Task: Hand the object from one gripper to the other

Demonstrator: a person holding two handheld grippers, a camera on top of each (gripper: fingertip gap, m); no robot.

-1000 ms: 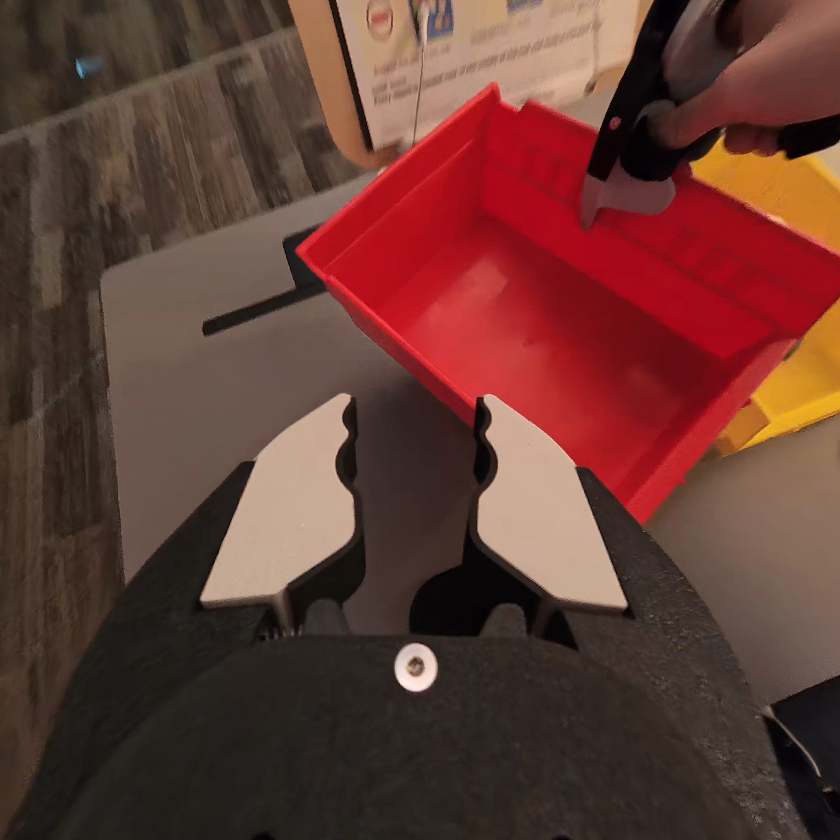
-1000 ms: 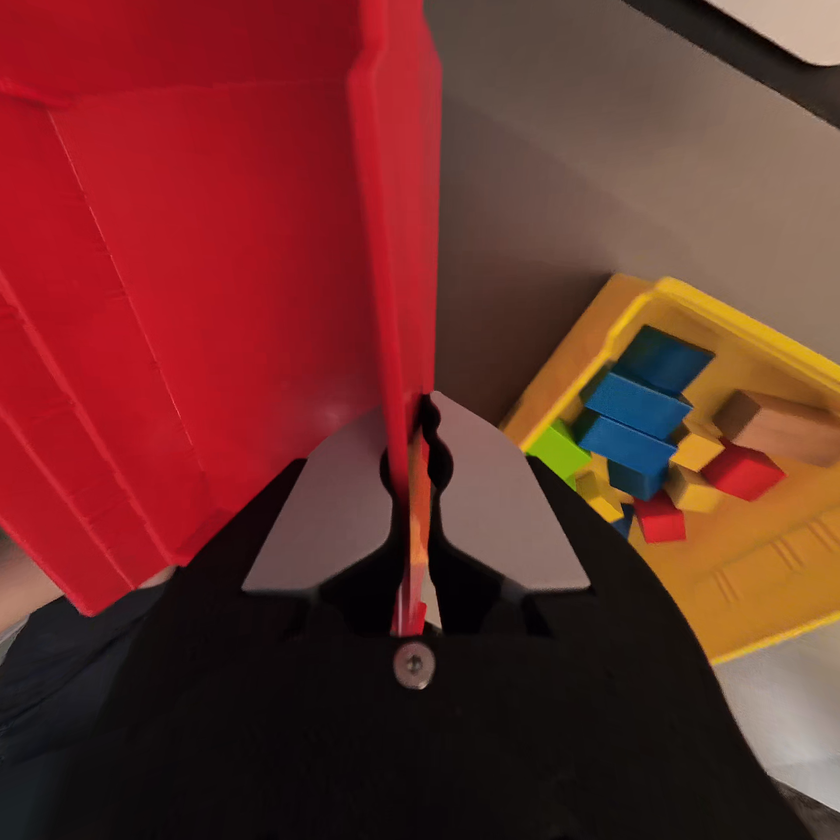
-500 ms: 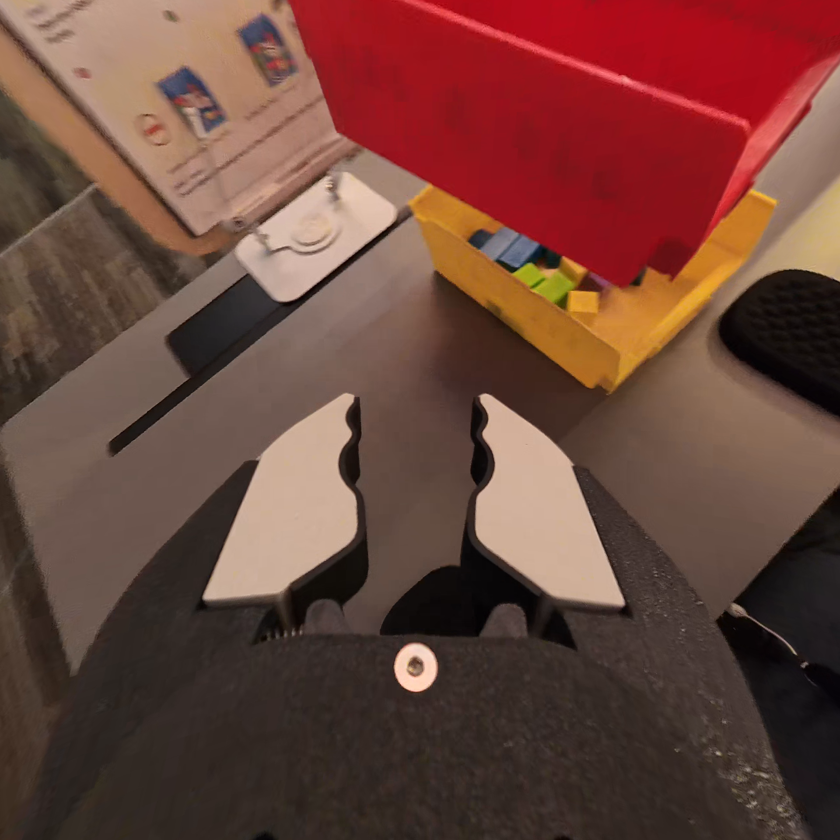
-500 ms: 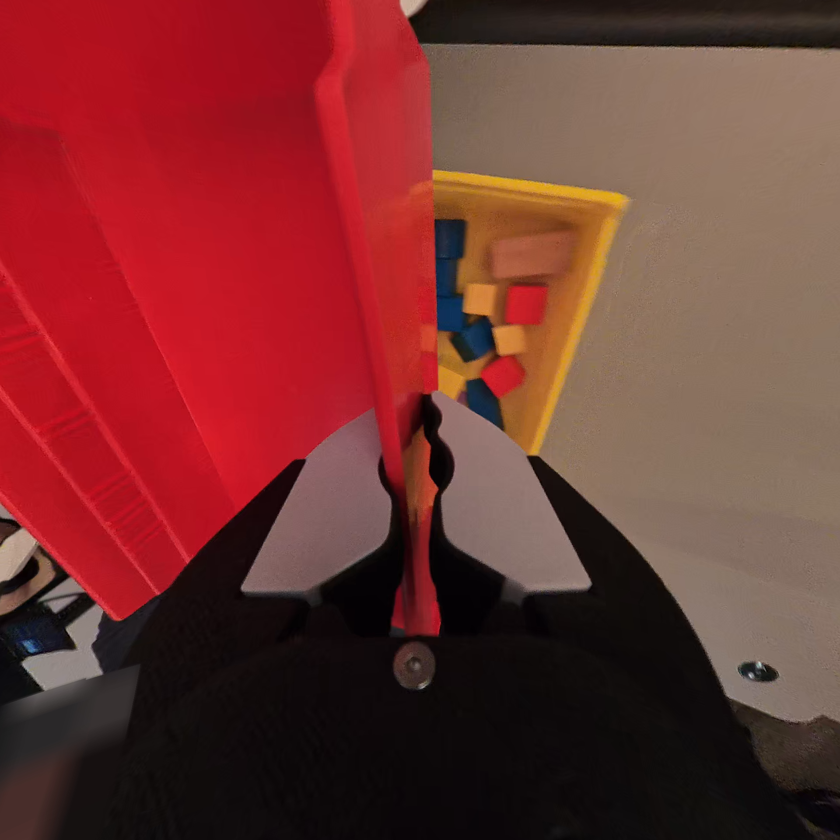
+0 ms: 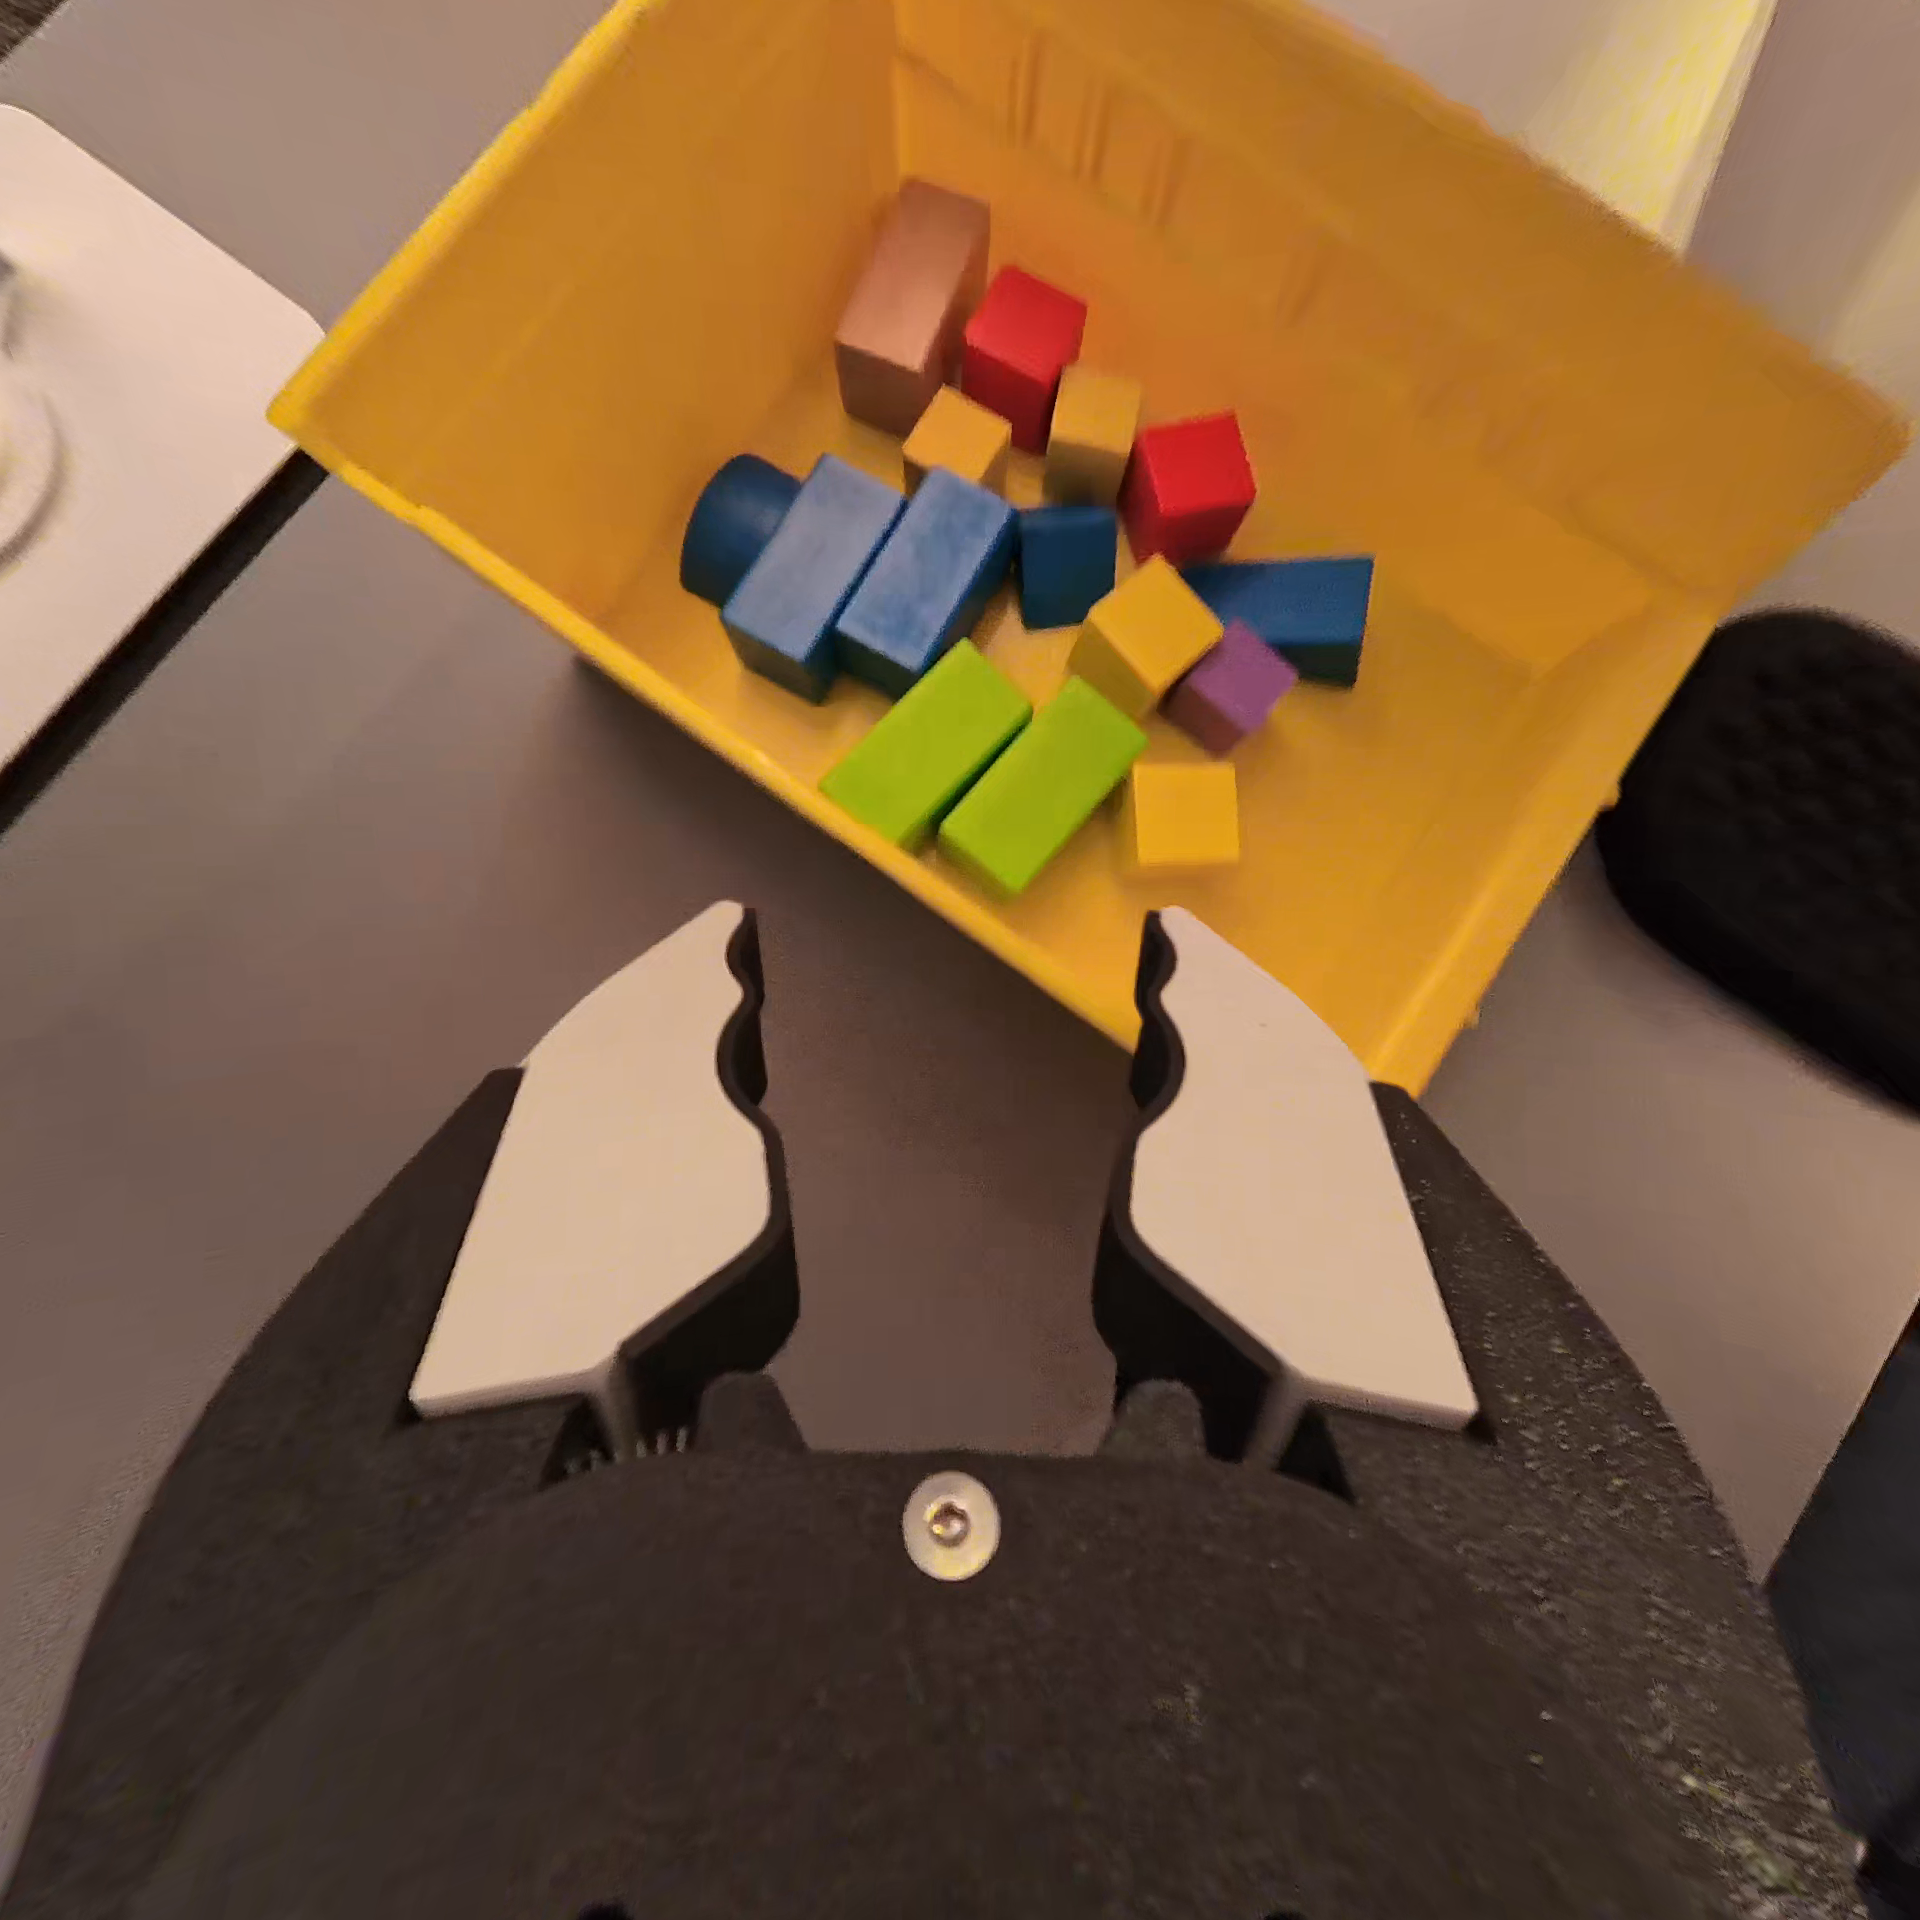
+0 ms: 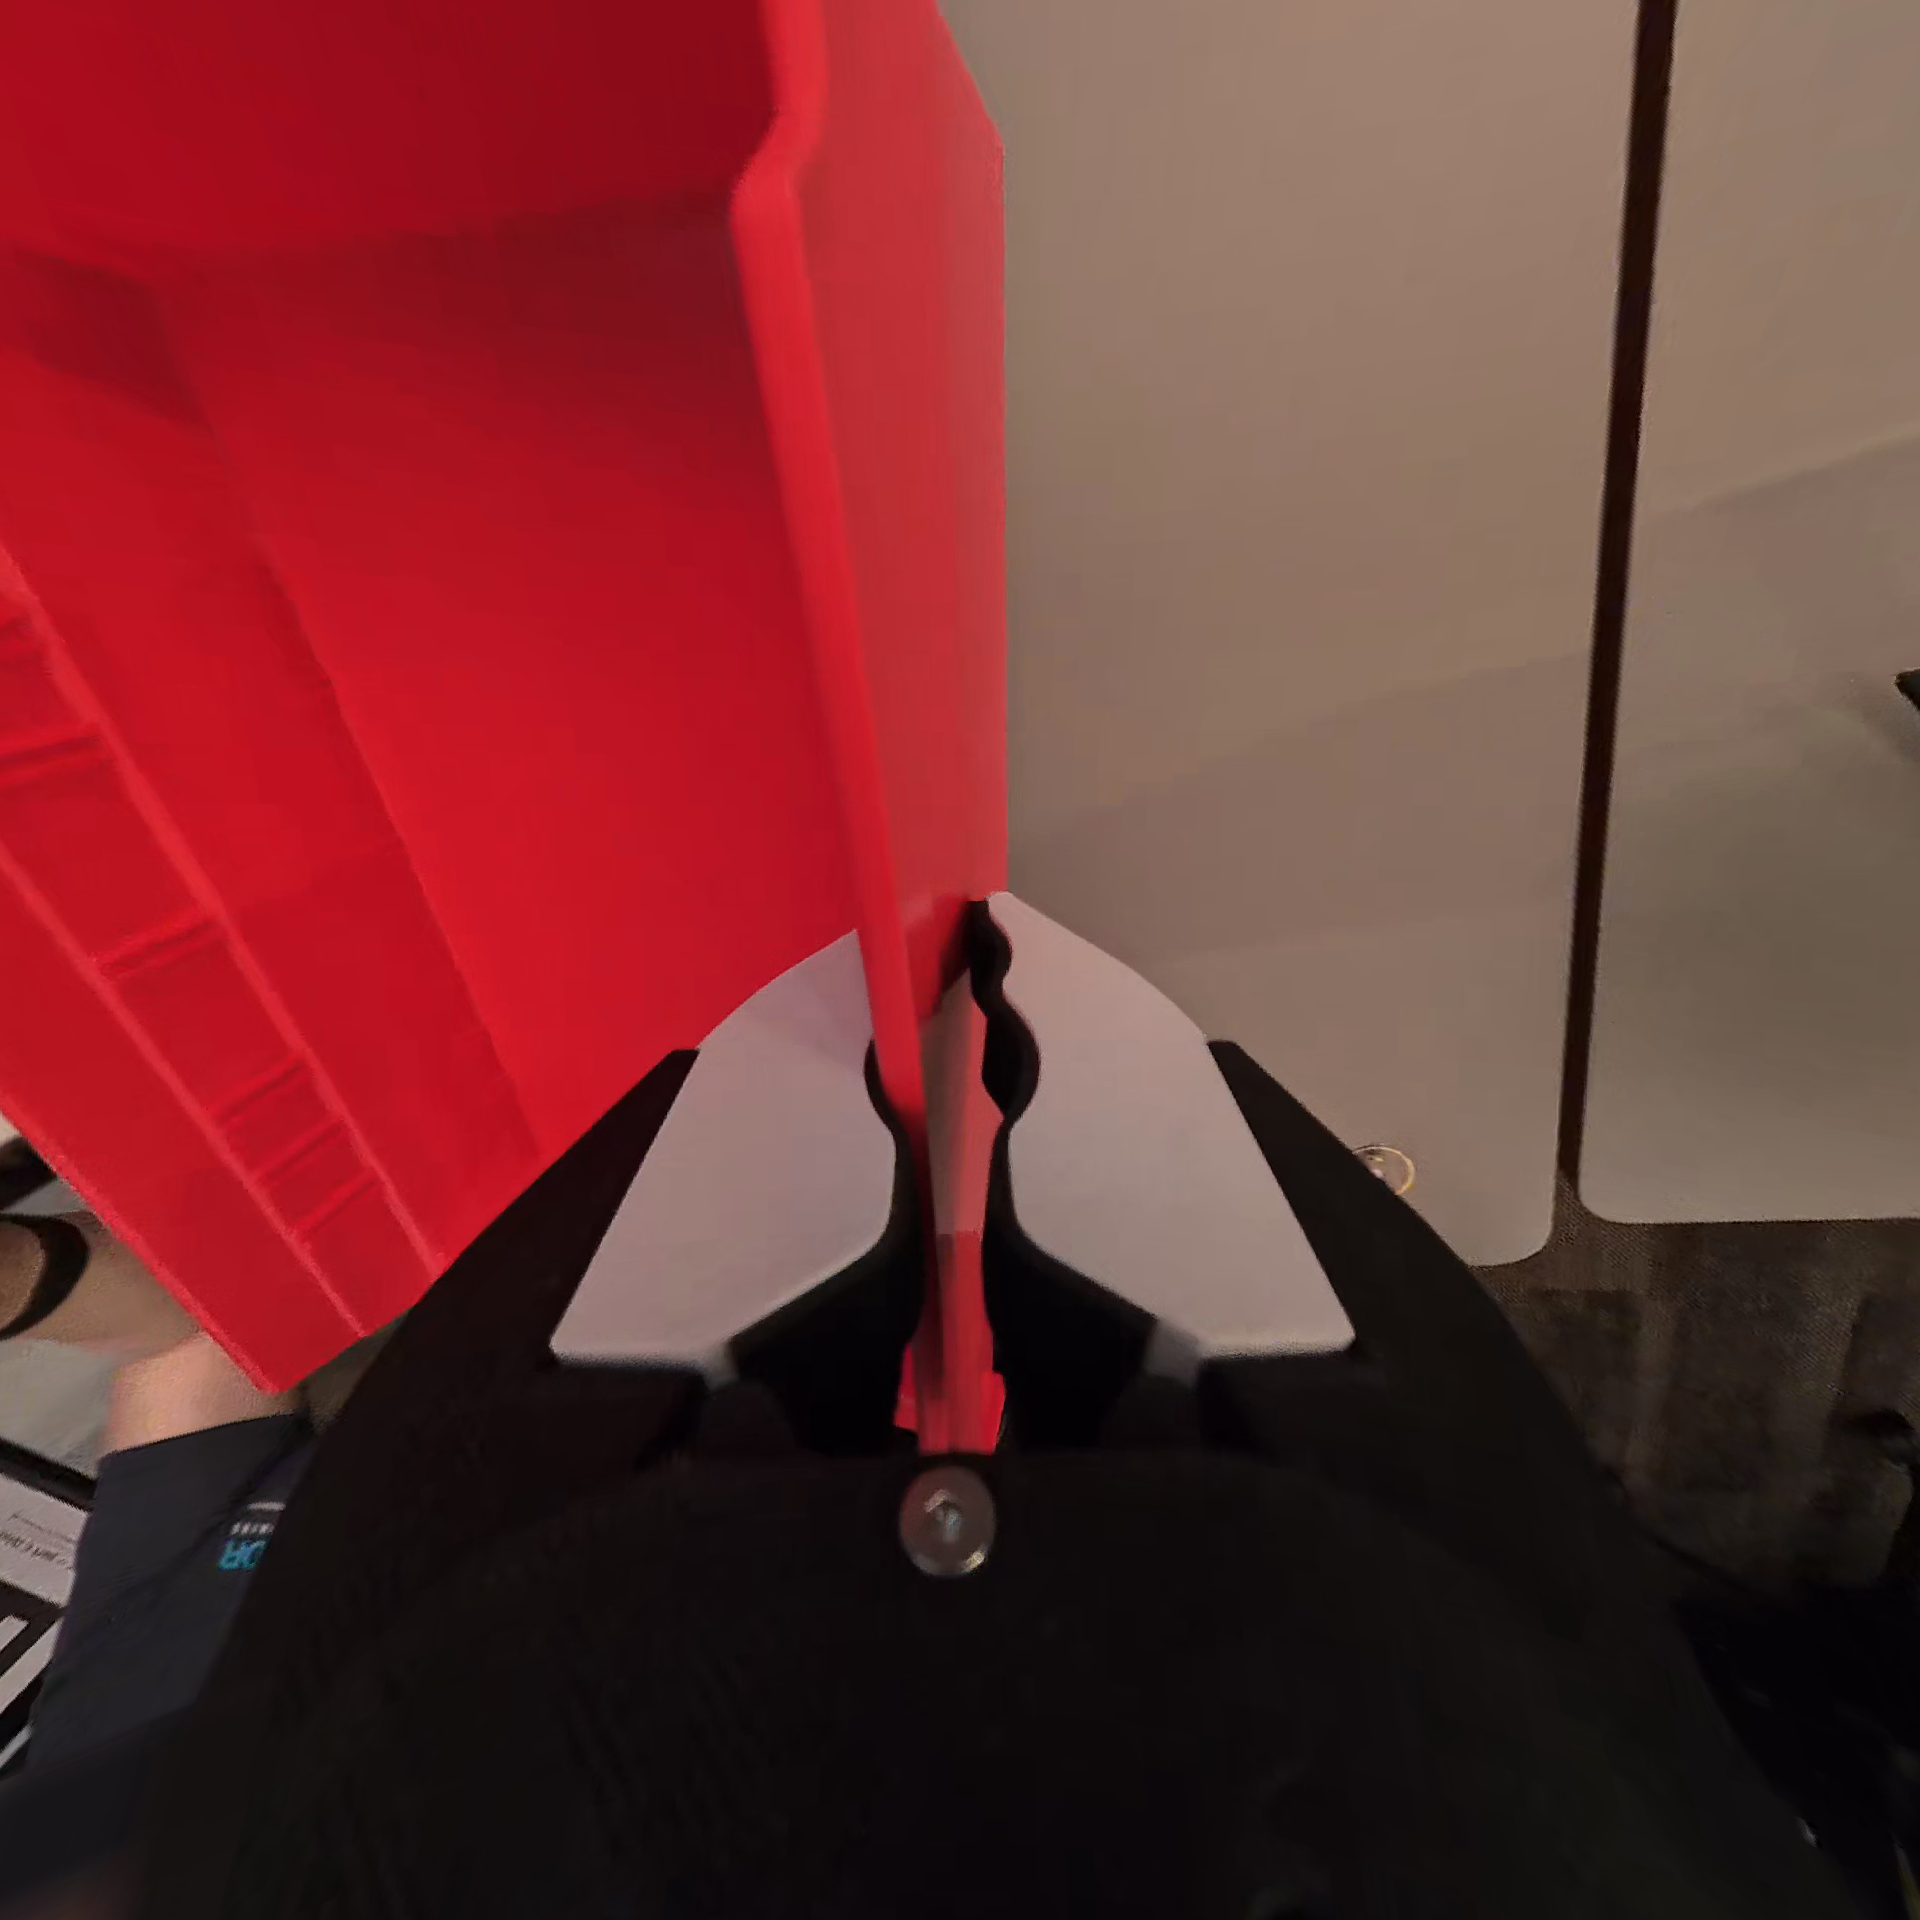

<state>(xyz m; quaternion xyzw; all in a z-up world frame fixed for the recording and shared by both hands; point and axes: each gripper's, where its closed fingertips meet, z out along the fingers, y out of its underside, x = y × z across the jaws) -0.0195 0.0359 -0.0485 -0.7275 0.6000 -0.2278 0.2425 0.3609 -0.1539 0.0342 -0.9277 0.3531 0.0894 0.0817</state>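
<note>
The left tongs (image 5: pixel 945 920) stand wide apart and empty above the grey table (image 5: pixel 312 935), just short of a yellow plastic bin (image 5: pixel 582 312) of coloured wooden blocks (image 5: pixel 997 582); half a second ago the red plastic bin (image 6: pixel 468 623) hung over it. The right tongs (image 6: pixel 940 914) stay clamped on the red bin's wall.

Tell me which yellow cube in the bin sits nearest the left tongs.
The lone yellow cube beside the green blocks, nearest the left tongs; other yellow cubes sit deeper in the yellow bin.
</note>
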